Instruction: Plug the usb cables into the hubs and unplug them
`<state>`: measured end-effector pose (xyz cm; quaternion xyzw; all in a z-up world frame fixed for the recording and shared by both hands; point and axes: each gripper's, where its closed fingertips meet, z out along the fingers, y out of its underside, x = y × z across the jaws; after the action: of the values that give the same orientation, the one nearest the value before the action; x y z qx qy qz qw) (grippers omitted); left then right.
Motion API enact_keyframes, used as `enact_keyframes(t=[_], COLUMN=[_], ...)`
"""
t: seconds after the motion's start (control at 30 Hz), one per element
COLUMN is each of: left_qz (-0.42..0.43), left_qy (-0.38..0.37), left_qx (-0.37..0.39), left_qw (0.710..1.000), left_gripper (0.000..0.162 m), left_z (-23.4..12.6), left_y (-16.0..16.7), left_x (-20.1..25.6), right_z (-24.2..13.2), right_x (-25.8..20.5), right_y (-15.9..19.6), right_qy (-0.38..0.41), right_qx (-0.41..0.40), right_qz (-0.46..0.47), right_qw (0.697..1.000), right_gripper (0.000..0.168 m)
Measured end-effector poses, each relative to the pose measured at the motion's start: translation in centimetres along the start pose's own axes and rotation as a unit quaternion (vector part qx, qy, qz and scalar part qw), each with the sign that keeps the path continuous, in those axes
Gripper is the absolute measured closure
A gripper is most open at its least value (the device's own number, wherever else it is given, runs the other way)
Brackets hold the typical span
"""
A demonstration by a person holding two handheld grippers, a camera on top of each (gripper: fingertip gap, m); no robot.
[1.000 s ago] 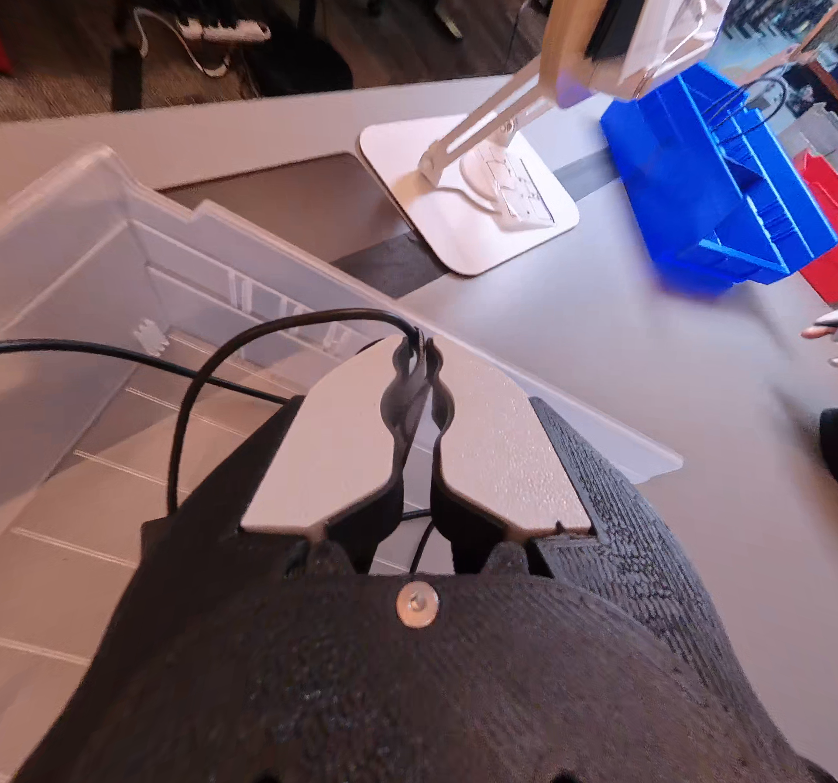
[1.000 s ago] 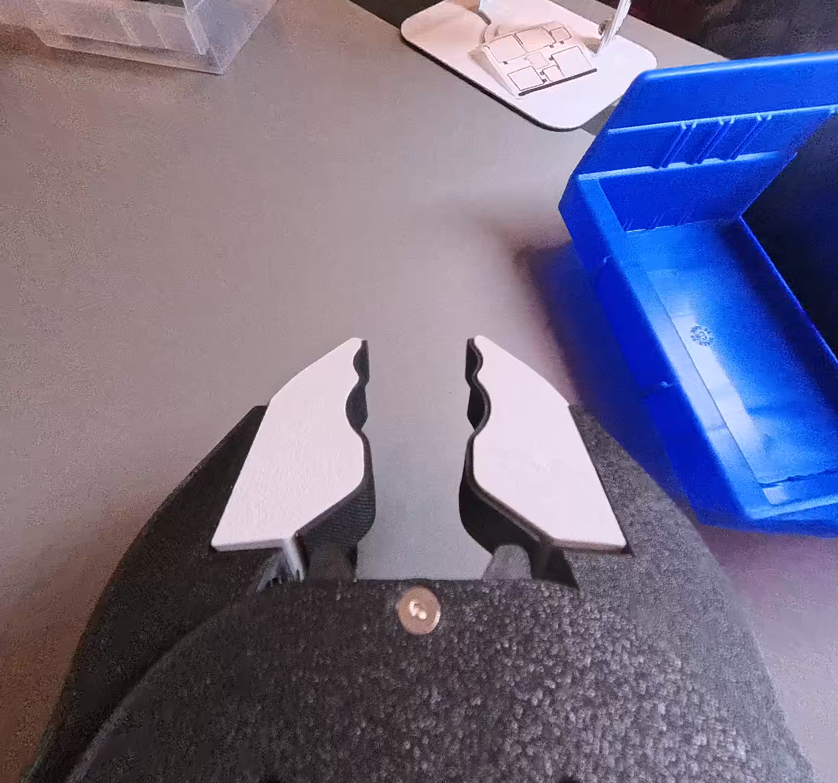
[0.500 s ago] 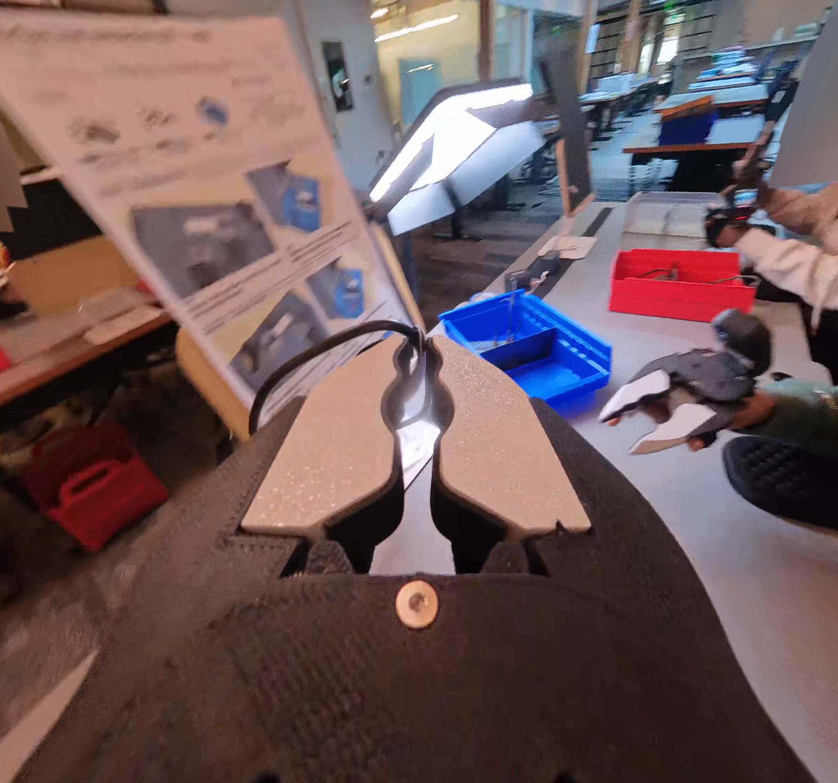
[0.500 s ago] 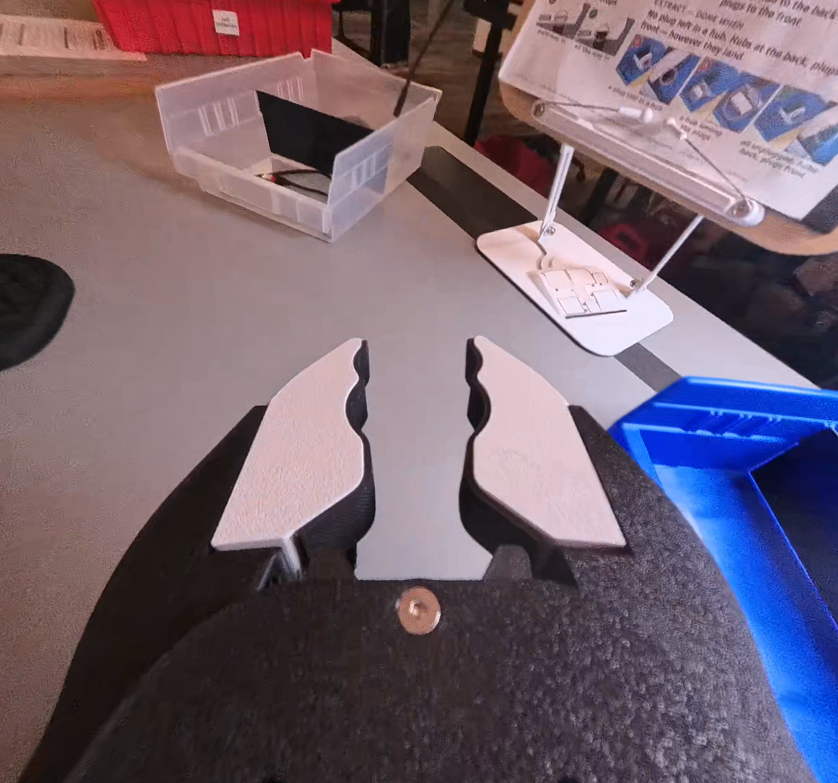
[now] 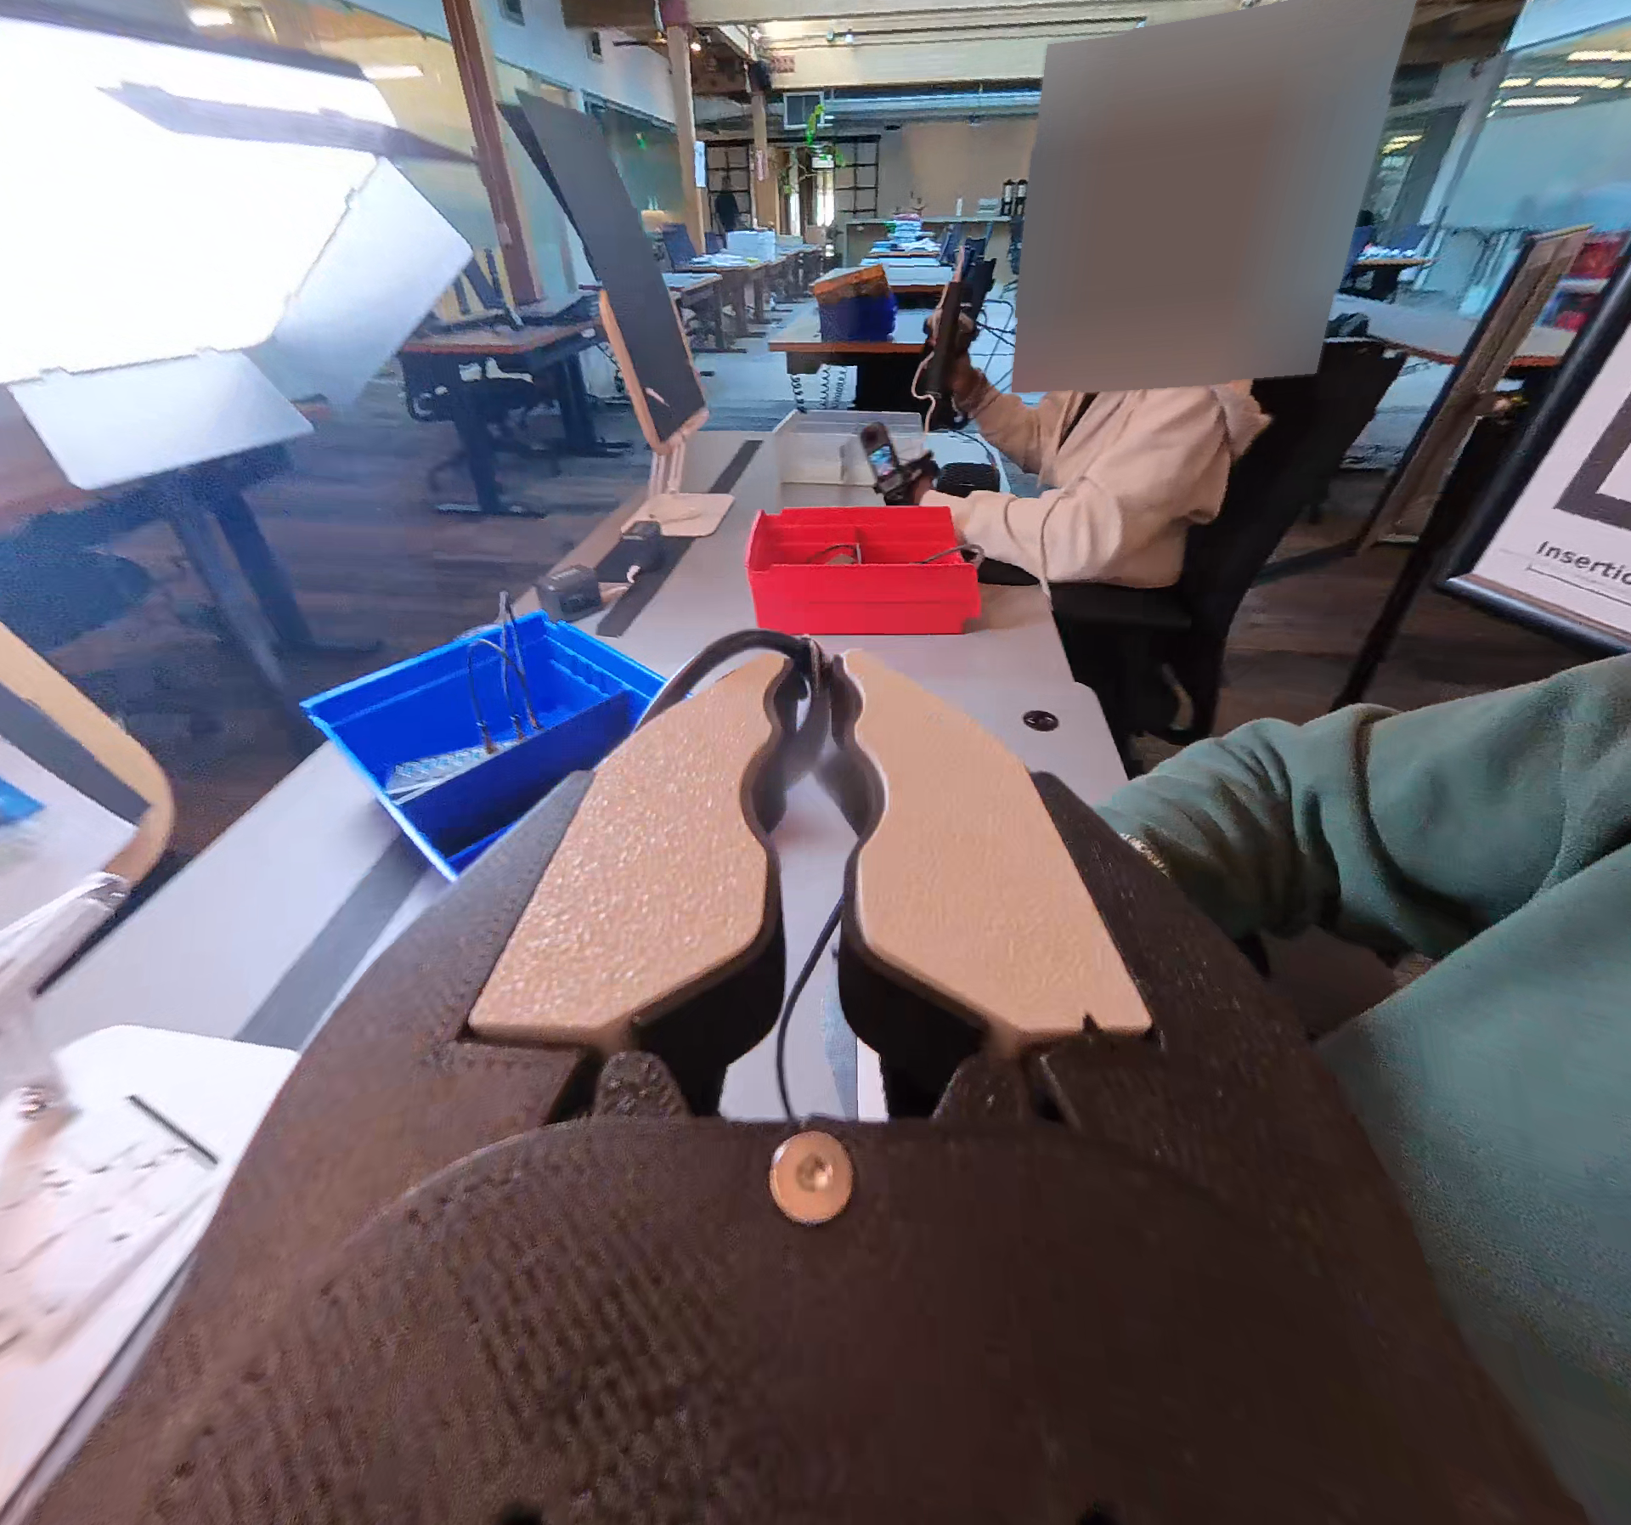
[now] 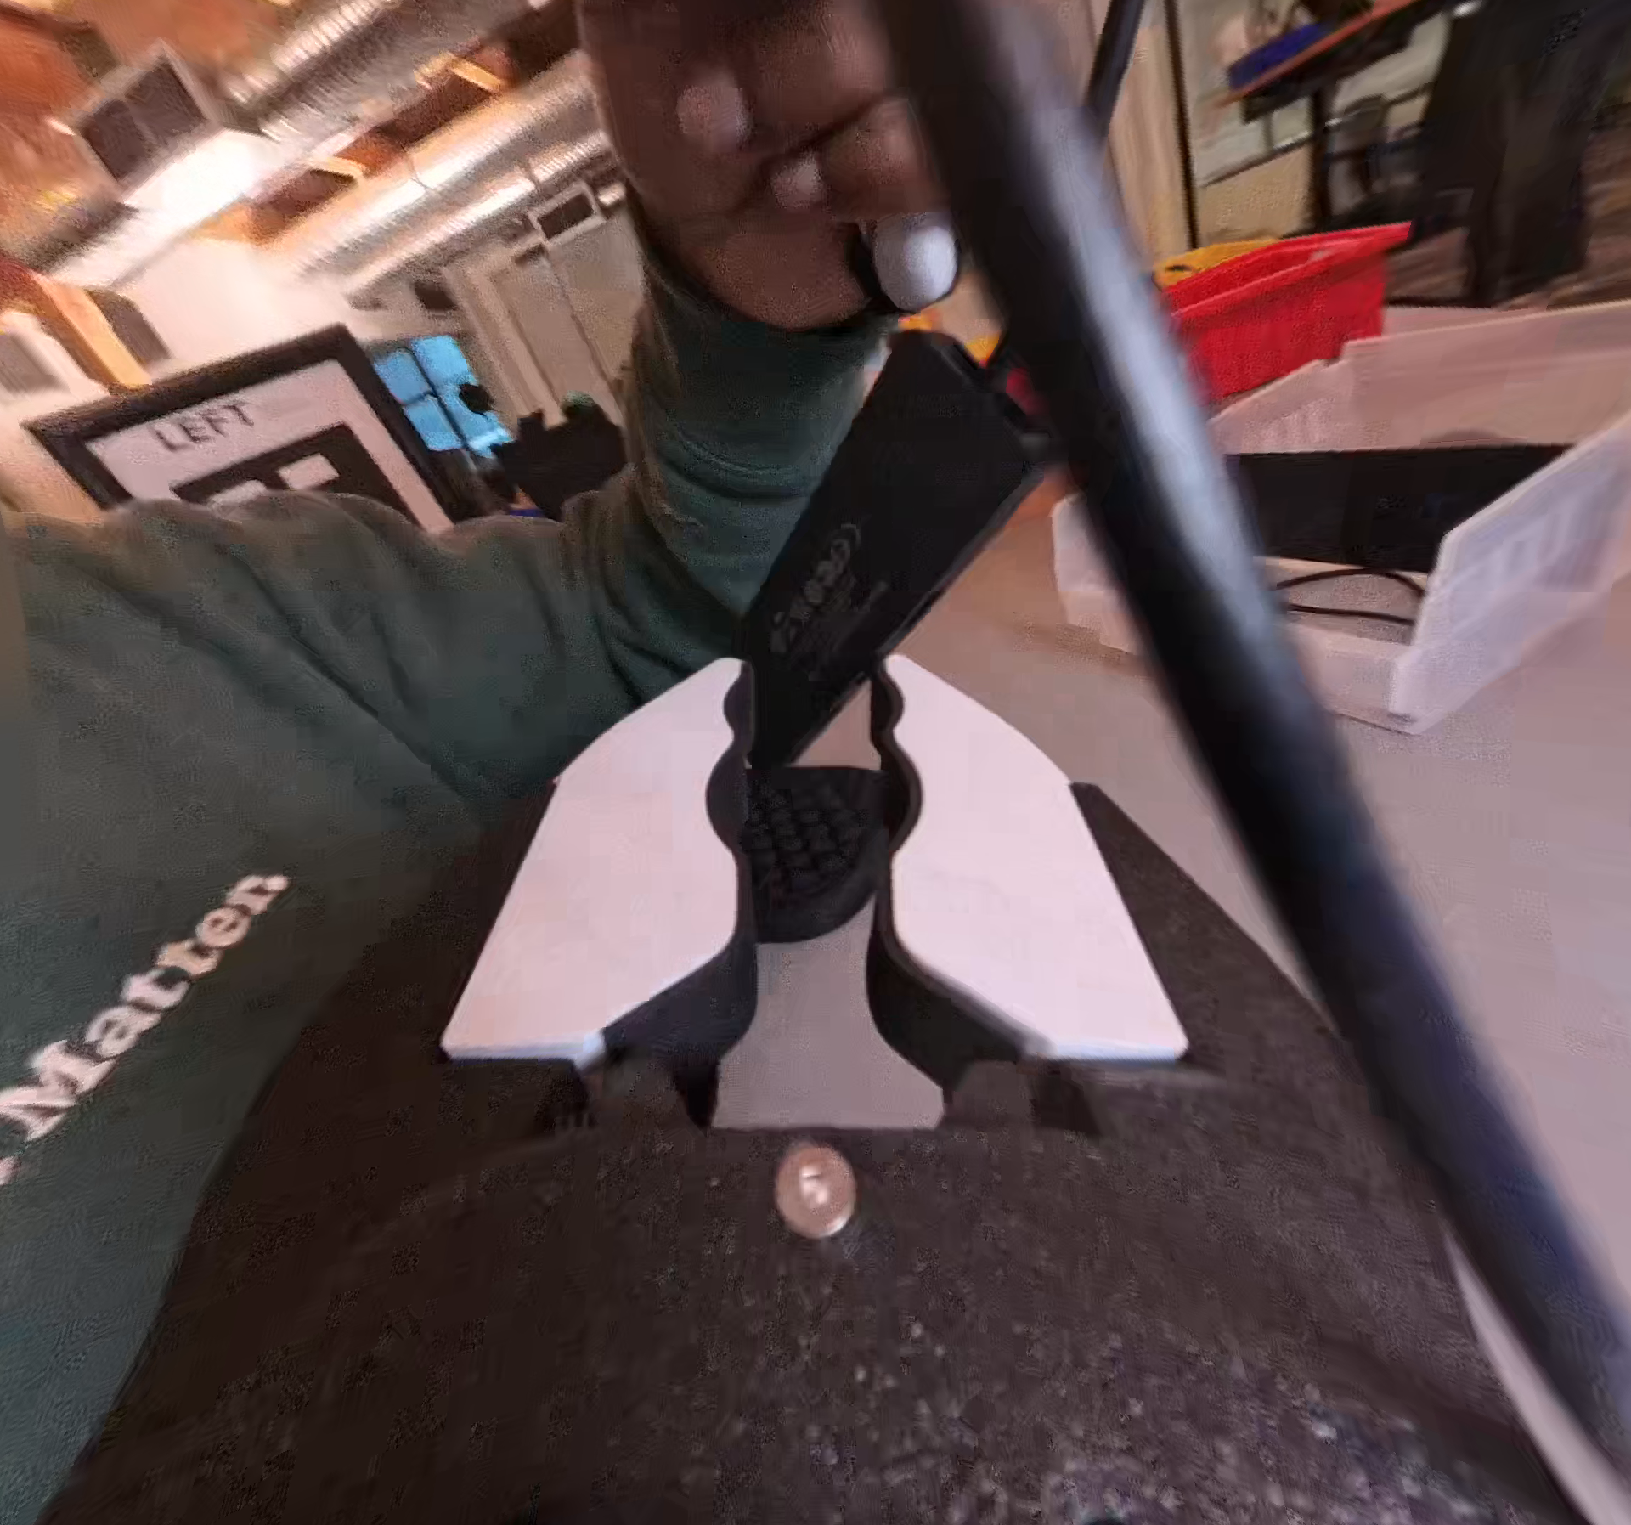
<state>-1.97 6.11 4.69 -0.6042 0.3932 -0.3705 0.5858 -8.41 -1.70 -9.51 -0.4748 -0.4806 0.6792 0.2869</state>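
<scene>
In the left wrist view my left gripper [image 5: 816,675] is shut on a black USB cable [image 5: 728,651] that arcs out to the left of the tips; a thin strand hangs down between the fingers. In the right wrist view a flat black hub [image 6: 883,529] hangs tilted, and its lower end sits between the tips of my right gripper [image 6: 812,679], filling the gap. A thick black cable [image 6: 1174,600] crosses this view diagonally, close to the lens and blurred. A hand [image 6: 777,114] in a green sleeve is above the hub.
A blue bin [image 5: 609,723] with cables and a red bin [image 5: 860,600] stand on the grey table [image 5: 988,671]. A person in a cream top sits behind the red bin. A clear bin [image 6: 1500,565] is at the right. A white stand base [image 5: 132,1129] is at the lower left.
My left gripper lifted the cable out of the clear bin and swung right. My right gripper turned towards the left one and narrowed around the hanging hub's end.
</scene>
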Motion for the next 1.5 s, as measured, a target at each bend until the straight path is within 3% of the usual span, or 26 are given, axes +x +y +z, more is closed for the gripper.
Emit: enact_keyframes(t=[0.07, 0.1, 0.2, 0.27, 0.37, 0.47, 0.57, 0.63, 0.7, 0.73, 0.77, 1.0, 1.07, 1.1, 1.17, 1.23, 1.33, 1.4, 1.5], left_qz=[-0.03, -0.042, -0.057, -0.066, -0.062, -0.04, -0.036, -0.039, -0.046, -0.047, -0.05, -0.044, -0.05, -0.059, -0.055, -0.103, -0.168, -0.159, -0.226], left_qy=[0.009, 0.013, 0.016, 0.014, -0.004, -0.044, -0.074, -0.073, -0.063, -0.058, -0.052, -0.042, 0.037, 0.073, 0.031, -0.038, -0.072, -0.04, 0.097], left_qx=[0.01, 0.016, 0.033, 0.05, 0.071, 0.093, 0.11, 0.115, 0.122, 0.119, 0.115, 0.093, 0.026, -0.019, -0.069, -0.063, -0.047, -0.06, -0.033], left_qw=[0.999, 0.999, 0.998, 0.996, 0.996, 0.994, 0.991, 0.99, 0.989, 0.99, 0.991, 0.994, 0.998, 0.995, 0.996, 0.992, 0.982, 0.985, 0.969], left_gripper=[0.155, 0.155, 0.155, 0.156, 0.155, 0.155, 0.155, 0.155, 0.155, 0.155, 0.155, 0.153, 0.133, 0.119, 0.104, 0.104, 0.111, 0.111, 0.115], left_z=[0.6, 0.8, 1.0, 1.1, 1.7, 1.7, 1.8, 2.4, 3.4, 4.0, 4.6, 3.0, 2.0, 1.1, -1.1, -3.7, -6.7, -7.0, -5.3], left_y=[1.2, 1.6, 2.2, 2.3, 2.4, 2.1, 2.0, 2.1, 2.4, 2.8, 3.1, 2.8, 3.8, 4.7, 6.1, 6.9, 9.6, 12.2, 14.7], left_x=[-0.3, -0.4, -0.6, -0.5, -0.4, -1.1, -1.7, -1.3, -0.4, 0.0, 0.4, -0.6, 0.8, 1.3, -1.8, -6.2, -8.7, -6.8, 0.1], right_z=[-1.0, -1.4, -2.0, -2.0, -2.4, -4.7, -8.5, -8.9, -6.7, -5.3, -4.5, -2.9, -3.2, -3.4, -3.8, -4.1, -4.5, -4.9, -5.8], right_x=[0.2, 0.8, 2.7, 3.8, 7.9, 10.4, 12.0, 12.3, 12.1, 11.6, 11.3, 7.0, 4.4, 3.2, 0.3, -1.5, -3.3, -3.5, -2.7], right_y=[-0.3, -0.3, 1.2, 1.4, 1.8, 0.5, -1.2, -1.3, 0.5, 1.5, 1.8, 2.1, 2.4, 2.6, 3.2, 3.3, 2.3, 1.0, -0.7], right_qy=[-0.015, -0.003, 0.045, 0.058, 0.179, 0.31, 0.462, 0.49, 0.436, 0.4, 0.38, 0.202, 0.093, 0.045, -0.071, -0.141, -0.21, -0.226, -0.226], right_qx=[0.041, 0.047, 0.011, 0.008, -0.019, -0.023, -0.035, -0.05, -0.07, -0.078, -0.078, -0.062, -0.053, -0.056, -0.067, -0.063, -0.037, -0.008, 0.043], right_qz=[0.041, 0.047, 0.021, 0.031, -0.026, -0.102, -0.194, -0.217, -0.177, -0.16, -0.158, -0.099, -0.04, 0.003, 0.064, 0.087, 0.092, 0.086, 0.079], right_qw=[0.998, 0.998, 0.999, 0.998, 0.983, 0.945, 0.865, 0.843, 0.879, 0.899, 0.908, 0.973, 0.993, 0.997, 0.993, 0.984, 0.973, 0.97, 0.97], right_gripper=[0.156, 0.155, 0.124, 0.112, 0.105, 0.106, 0.096, 0.083, 0.097, 0.119, 0.13, 0.131, 0.131, 0.131, 0.131, 0.131, 0.132, 0.132, 0.132])
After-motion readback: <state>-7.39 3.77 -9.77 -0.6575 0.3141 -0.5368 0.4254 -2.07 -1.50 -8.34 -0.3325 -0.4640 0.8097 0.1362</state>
